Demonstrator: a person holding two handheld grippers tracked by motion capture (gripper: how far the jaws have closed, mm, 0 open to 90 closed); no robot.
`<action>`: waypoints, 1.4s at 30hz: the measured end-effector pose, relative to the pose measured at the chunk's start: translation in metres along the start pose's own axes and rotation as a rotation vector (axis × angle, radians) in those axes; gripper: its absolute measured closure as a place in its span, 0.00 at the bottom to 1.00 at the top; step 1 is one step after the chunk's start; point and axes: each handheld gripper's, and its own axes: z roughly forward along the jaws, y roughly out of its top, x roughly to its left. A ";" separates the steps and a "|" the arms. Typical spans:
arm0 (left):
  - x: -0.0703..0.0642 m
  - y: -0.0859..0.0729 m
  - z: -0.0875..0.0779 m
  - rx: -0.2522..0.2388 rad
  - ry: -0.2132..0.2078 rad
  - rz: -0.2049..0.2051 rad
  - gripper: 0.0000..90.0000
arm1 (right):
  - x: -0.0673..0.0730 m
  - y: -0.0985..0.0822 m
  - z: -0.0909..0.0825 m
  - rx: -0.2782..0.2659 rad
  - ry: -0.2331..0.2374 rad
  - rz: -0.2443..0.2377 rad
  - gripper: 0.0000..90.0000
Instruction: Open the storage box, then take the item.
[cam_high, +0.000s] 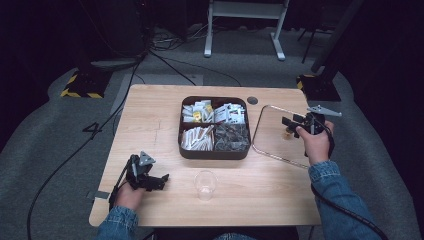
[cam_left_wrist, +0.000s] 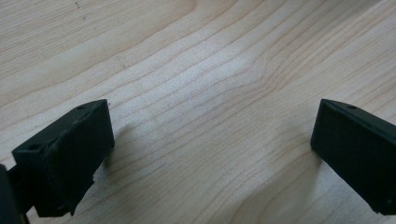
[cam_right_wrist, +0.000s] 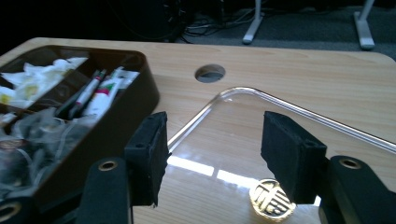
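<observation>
- The right hand-held gripper (cam_right_wrist: 212, 154) hovered with jaws spread and empty above the gold-lidded piece (cam_right_wrist: 272, 199) on the clear tray (cam_right_wrist: 243, 93).
- The left hand-held gripper (cam_left_wrist: 212, 154) rested spread over the bare desk (cam_left_wrist: 196, 70).

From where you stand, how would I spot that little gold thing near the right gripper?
Find the dark box mid-table, then the clear tray beside it. The gold disc lies in that tray under the open right gripper: small, round, shiny, the tray's one item.

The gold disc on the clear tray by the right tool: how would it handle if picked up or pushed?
The gold disc lies flat and looks thin, so it probably offers little edge for a pinch. The clear tray under it is glossy, so a push would likely make it slide. Set on edge, its round shape might roll. The right tool above it stands open.
</observation>
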 end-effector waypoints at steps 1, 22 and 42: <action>0.000 0.000 0.000 -0.001 0.001 0.000 0.00 | 0.004 0.002 -0.002 -0.005 0.010 -0.004 0.46; -0.001 0.000 0.000 0.002 0.002 -0.008 0.00 | 0.081 0.009 0.005 0.016 0.190 -0.104 0.45; -0.002 -0.001 0.000 0.001 0.005 -0.020 0.00 | 0.128 -0.012 0.047 0.126 0.292 -0.197 0.49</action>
